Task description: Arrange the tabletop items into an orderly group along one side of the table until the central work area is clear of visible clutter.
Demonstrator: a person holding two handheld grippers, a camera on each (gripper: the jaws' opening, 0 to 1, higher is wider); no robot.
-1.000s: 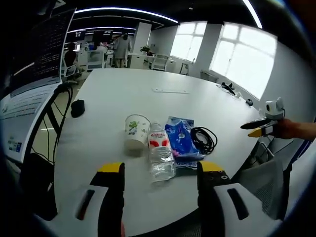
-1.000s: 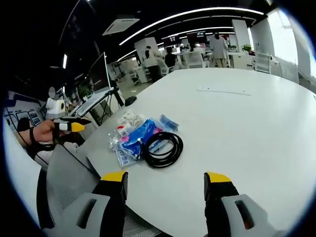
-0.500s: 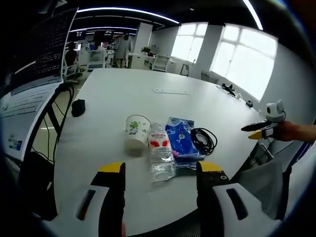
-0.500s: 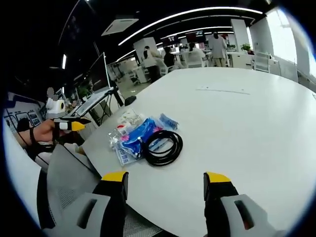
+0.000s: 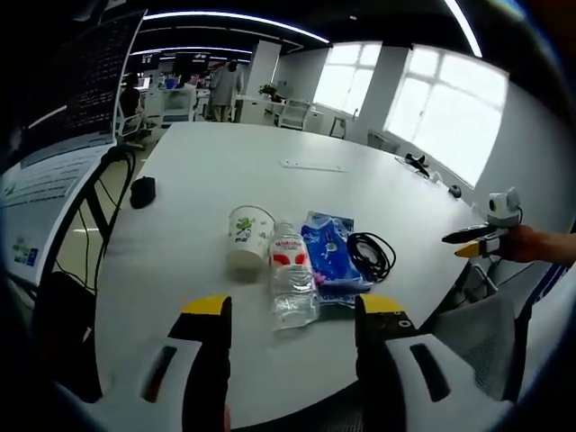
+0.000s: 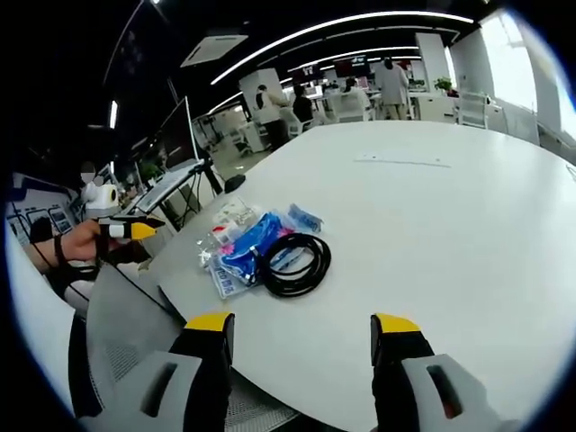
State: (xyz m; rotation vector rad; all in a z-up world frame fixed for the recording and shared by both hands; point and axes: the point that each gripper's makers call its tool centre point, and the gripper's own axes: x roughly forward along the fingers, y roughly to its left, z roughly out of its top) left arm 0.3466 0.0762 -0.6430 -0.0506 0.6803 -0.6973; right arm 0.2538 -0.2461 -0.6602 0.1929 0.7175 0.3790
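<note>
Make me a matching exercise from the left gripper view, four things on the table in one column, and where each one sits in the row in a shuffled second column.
Things:
1. paper cup
2. water bottle
3. blue packet
4. black cable coil

Places:
A. lying between the cup and the packet
B. far right end of the row
C. far left end of the row
D. between the bottle and the coil

Pairs: 1-C, 2-A, 3-D, 4-B

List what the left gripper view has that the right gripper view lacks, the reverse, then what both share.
Left gripper view: bright windows and the right tool, hand-held past the table edge. Right gripper view: a ceiling air unit and the left tool, hand-held beside the table. Both: the white table, blue packet and coiled black cable.
</note>
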